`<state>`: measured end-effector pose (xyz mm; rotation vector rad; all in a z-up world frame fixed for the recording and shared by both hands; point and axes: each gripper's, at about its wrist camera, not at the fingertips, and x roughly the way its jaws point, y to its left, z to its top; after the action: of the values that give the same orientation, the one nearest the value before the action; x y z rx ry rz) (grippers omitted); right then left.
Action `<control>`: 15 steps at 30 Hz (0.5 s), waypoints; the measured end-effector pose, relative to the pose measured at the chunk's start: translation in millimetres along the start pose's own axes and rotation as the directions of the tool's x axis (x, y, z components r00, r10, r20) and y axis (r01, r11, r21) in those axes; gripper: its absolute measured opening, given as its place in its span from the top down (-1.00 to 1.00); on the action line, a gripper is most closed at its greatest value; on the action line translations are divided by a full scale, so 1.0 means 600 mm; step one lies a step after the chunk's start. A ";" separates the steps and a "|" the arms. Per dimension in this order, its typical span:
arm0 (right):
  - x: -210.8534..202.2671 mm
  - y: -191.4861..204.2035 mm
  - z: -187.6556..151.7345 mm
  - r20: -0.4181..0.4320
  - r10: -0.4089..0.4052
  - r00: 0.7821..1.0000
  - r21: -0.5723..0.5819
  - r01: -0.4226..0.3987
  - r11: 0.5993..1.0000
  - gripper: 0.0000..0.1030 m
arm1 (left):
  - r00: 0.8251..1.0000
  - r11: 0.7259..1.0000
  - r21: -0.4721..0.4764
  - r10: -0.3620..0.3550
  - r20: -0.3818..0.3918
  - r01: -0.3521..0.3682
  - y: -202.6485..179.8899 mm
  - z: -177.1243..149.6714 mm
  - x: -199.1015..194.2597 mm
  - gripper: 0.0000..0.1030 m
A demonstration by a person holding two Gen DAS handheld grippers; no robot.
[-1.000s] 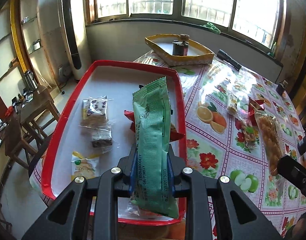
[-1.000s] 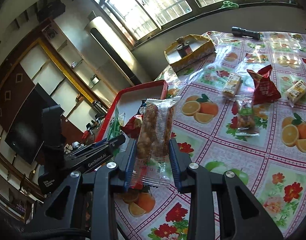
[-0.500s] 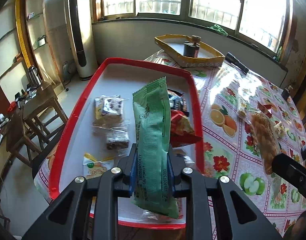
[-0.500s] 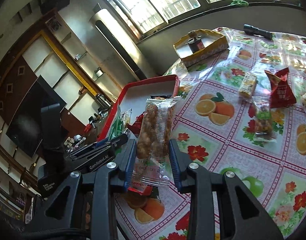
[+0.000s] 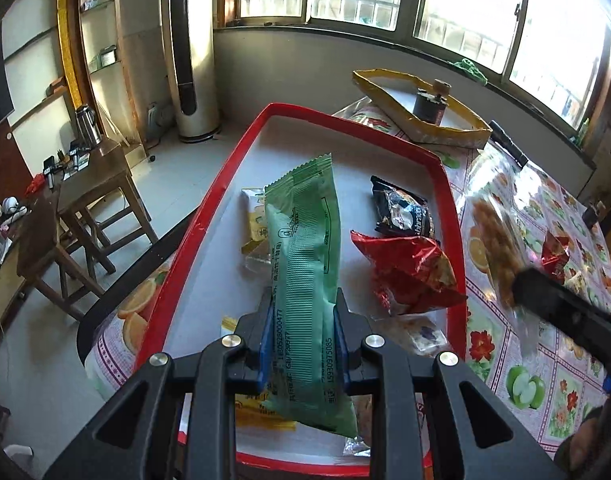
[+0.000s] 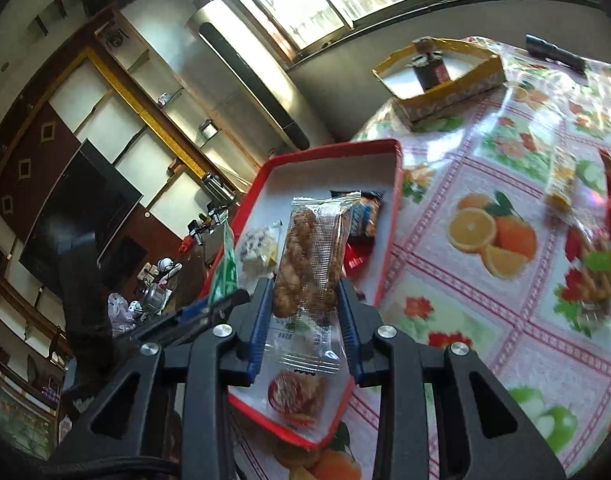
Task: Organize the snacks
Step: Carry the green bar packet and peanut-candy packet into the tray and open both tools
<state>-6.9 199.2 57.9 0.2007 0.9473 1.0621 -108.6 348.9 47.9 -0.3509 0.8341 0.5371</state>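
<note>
Left gripper [image 5: 303, 340] clamps a green packet [image 5: 305, 276] near its lower end; packet stands upright, long axis running away from the jaws, directly above the red tray [image 5: 209, 216]. Right gripper [image 6: 305, 320] pinches a clear packet [image 6: 311, 258] of fried snack the same way, long axis forward, hanging over the tray's near corner. Tray floor beneath the left gripper holds a red bag [image 5: 409, 276] and a black bag [image 5: 403, 212]; bare floor lies left of them. Judgement: both packets are over the tray, left one more central, so it likely drops first.
</note>
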 end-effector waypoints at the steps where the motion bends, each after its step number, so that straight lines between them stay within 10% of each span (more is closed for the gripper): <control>1: 0.003 0.003 0.007 0.005 -0.001 1.000 -0.005 0.001 1.000 0.33 | 1.000 1.000 -0.001 -0.004 0.003 0.004 0.000 0.004 -0.001 0.53; 15: 0.064 -0.002 0.080 0.010 -0.039 0.999 -0.018 0.039 0.999 0.33 | 1.000 1.000 -0.023 0.013 0.025 -0.013 0.002 0.099 0.041 0.53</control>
<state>35.1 243.4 64.5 0.1717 0.9291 1.0331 -60.0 387.0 65.7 -0.3587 0.8067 0.5622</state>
